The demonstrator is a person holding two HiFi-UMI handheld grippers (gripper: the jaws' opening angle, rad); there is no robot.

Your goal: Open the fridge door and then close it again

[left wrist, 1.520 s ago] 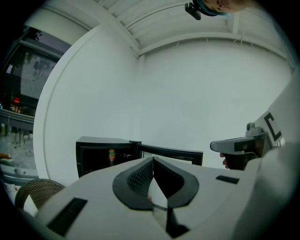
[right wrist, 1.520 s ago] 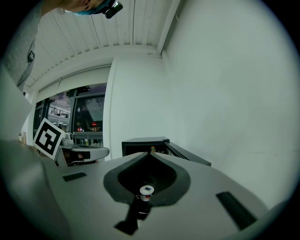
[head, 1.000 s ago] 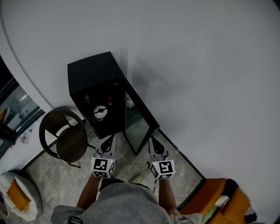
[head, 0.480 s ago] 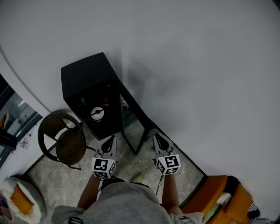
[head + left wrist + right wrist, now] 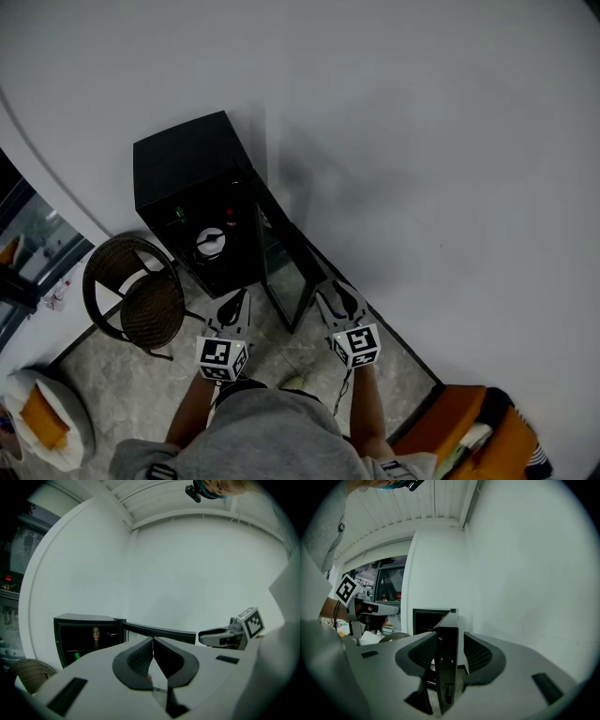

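Fridge door (image 5: 286,267) stands open, fridge (image 5: 187,159) at the floor's edge by the wall; right gripper (image 5: 337,300) jaws just opened, door's edge between them, ungripped; left gripper (image 5: 232,306) pinched together, empty; guessing next is swinging it shut.

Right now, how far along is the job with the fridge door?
Done: the fridge door stands open. In hand: the right gripper has just been opening its fingers, with the door's edge between them but not clamped. The left gripper is shut and empty. Left: swinging the door closed again.
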